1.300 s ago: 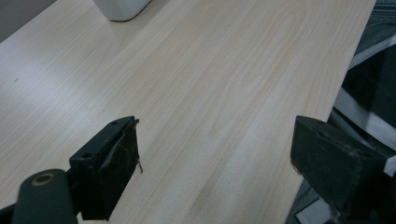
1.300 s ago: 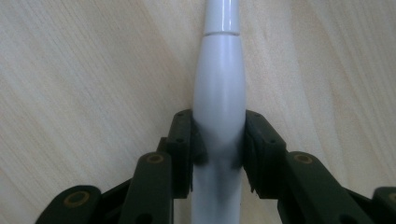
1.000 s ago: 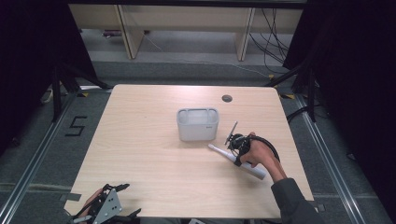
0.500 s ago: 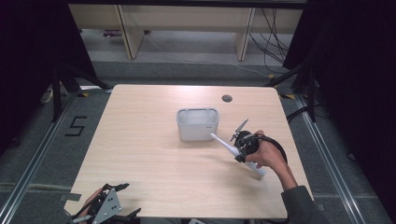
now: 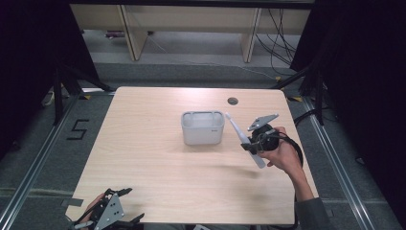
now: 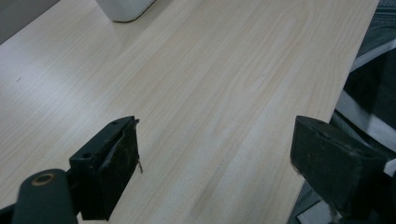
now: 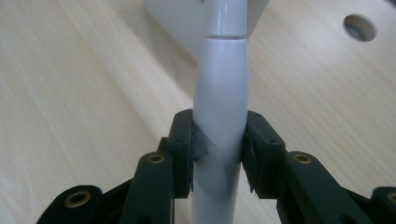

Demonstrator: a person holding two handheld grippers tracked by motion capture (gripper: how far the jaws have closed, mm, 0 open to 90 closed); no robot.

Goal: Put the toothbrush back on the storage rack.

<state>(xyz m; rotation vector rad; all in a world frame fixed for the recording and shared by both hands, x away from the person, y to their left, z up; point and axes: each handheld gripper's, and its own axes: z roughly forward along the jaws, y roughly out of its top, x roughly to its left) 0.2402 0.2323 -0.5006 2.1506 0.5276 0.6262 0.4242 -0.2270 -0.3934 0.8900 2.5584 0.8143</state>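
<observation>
Because the right hand-held gripper [image 5: 253, 143] clamps the white toothbrush-like tool [image 5: 244, 139] around its thick handle, I can carry it in the air with the thin end pointing toward the white container [image 5: 202, 128] — a hold that should let me lower it in head first. The tool hangs just beside the container, above the worktop [image 5: 143, 158]. The container looks empty to me, though its inside is not clear from here. My left hand-held gripper [image 6: 215, 168] rests at the near edge, jaws wide apart, gripping nothing.
</observation>
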